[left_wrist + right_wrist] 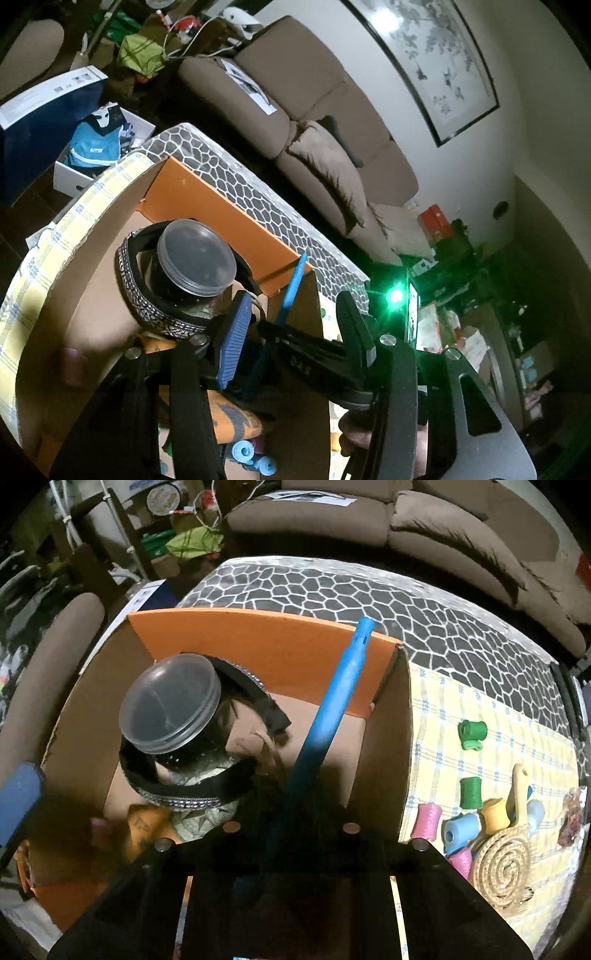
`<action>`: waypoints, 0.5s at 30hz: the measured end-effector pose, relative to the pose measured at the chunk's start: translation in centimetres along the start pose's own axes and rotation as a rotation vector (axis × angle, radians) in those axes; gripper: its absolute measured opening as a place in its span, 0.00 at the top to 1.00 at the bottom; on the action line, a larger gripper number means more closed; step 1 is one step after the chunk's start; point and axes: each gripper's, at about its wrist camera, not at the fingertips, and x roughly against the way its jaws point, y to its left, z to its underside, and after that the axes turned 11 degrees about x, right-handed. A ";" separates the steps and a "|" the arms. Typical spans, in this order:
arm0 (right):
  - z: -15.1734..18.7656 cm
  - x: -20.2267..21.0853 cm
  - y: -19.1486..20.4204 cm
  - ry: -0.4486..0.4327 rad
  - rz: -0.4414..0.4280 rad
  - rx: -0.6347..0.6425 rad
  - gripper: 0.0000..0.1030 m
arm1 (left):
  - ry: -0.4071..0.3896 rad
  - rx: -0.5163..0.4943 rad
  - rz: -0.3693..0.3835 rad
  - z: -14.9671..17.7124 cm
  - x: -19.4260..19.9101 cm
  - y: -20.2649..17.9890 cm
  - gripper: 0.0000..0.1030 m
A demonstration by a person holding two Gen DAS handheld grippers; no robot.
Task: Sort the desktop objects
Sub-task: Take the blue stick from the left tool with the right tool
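Gripping blue stick (334, 701) in right tool (291, 834), over box (266, 642).

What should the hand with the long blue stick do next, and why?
Probably lower it a little further and let go. The right gripper is shut on the blue stick, which already slants over the cardboard box, its tip above the orange wall. Beside it stands the lidded jar, so it should go down gently.
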 end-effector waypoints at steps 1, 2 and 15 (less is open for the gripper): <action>0.2 0.1 0.0 0.003 -0.011 0.000 0.83 | 0.001 0.000 0.004 -0.1 0.1 0.0 0.58; 0.3 0.1 0.0 0.006 -0.019 -0.003 0.83 | 0.002 0.001 0.006 -0.1 0.2 0.2 0.58; 2.0 3.0 -1.2 0.065 -0.282 -0.162 0.89 | 0.016 -0.002 0.011 -0.4 0.9 0.6 0.58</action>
